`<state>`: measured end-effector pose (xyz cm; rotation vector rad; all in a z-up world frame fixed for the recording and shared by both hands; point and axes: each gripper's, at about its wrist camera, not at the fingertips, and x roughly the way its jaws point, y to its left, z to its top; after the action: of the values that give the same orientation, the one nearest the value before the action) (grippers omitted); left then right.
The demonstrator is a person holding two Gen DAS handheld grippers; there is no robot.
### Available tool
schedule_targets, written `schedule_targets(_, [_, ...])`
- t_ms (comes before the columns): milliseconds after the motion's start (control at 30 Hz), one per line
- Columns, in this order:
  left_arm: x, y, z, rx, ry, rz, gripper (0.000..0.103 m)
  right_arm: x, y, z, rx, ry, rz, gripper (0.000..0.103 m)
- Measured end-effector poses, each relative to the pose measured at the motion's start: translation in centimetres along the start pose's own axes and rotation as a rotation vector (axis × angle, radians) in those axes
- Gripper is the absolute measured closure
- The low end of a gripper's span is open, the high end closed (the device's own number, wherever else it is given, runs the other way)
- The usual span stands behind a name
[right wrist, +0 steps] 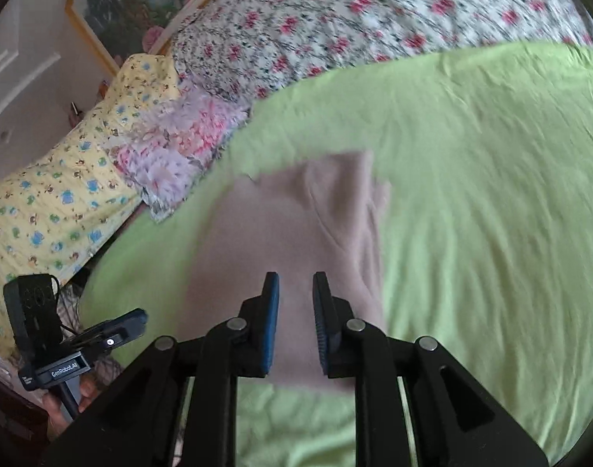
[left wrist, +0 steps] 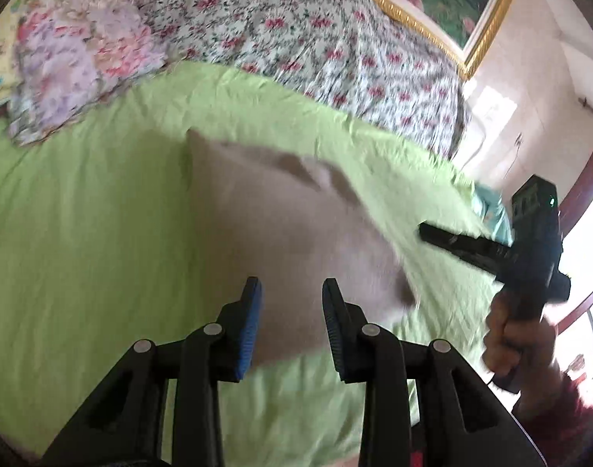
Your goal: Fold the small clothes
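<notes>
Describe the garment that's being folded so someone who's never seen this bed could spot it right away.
Start from the bright green sheet that covers the bed. In its middle lies a small pale pink garment, flat and partly folded. It is plain, unlike the floral quilt behind it and the patterned pillows to one side.

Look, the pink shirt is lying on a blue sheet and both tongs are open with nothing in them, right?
Nearly. The sheet is light green, not blue; both wrist views show that. The rest holds: the pink shirt lies on it, and the left tongs and right tongs are open with nothing between their fingers.
</notes>
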<state>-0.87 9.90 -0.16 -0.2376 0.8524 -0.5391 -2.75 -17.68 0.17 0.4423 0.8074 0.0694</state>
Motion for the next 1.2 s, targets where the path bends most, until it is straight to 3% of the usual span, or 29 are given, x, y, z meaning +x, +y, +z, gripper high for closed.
schedule_targets(67, [1.9,0.0,1.1,-0.015,0.018,-0.015,0.071,2.3,0.5,0.9,-0.02,0.025,0.007,0.084])
schedule_targets(200, [6.1,1.0,0.9,-0.04,0.131,0.014,0.071,6.1,-1.0,0.3,0.007,0.114,-0.038,0.084])
schedule_targets(333, [9.0,2.2,-0.7,-0.055,0.193,0.06,0.087,8.4,-3.4,-1.2,0.053,0.17,-0.037,0.087])
schedule_targets(400, [9.4,2.3,-1.0,-0.059,0.195,0.056,0.086,8.6,-3.8,-1.3,0.056,0.171,-0.033,0.087])
schedule_targets(533, [8.9,1.8,-0.6,-0.04,0.192,0.066,0.088,8.1,-3.9,-1.2,0.058,0.169,-0.017,0.087])
schedule_targets(700, [5.1,0.0,-1.9,-0.01,0.149,0.054,0.073,4.5,-1.3,-2.3,-0.008,0.141,-0.009,0.084])
schedule_targets(833, [3.9,-0.8,-3.9,0.049,0.158,0.114,0.068,2.7,-0.7,-5.1,-0.078,0.159,-0.061,0.082])
schedule_targets(933, [5.4,0.1,-4.9,0.029,0.203,0.154,0.072,3.8,-2.2,-6.5,-0.06,0.2,-0.136,0.083])
schedule_targets(1033, [6.0,-0.1,-5.3,0.048,0.203,0.181,0.072,4.1,-3.4,-6.9,-0.003,0.178,-0.104,0.083])
schedule_targets(1200, [6.2,-1.6,-5.8,0.111,0.201,0.271,0.072,4.0,-2.9,-7.1,-0.027,0.174,-0.121,0.083])
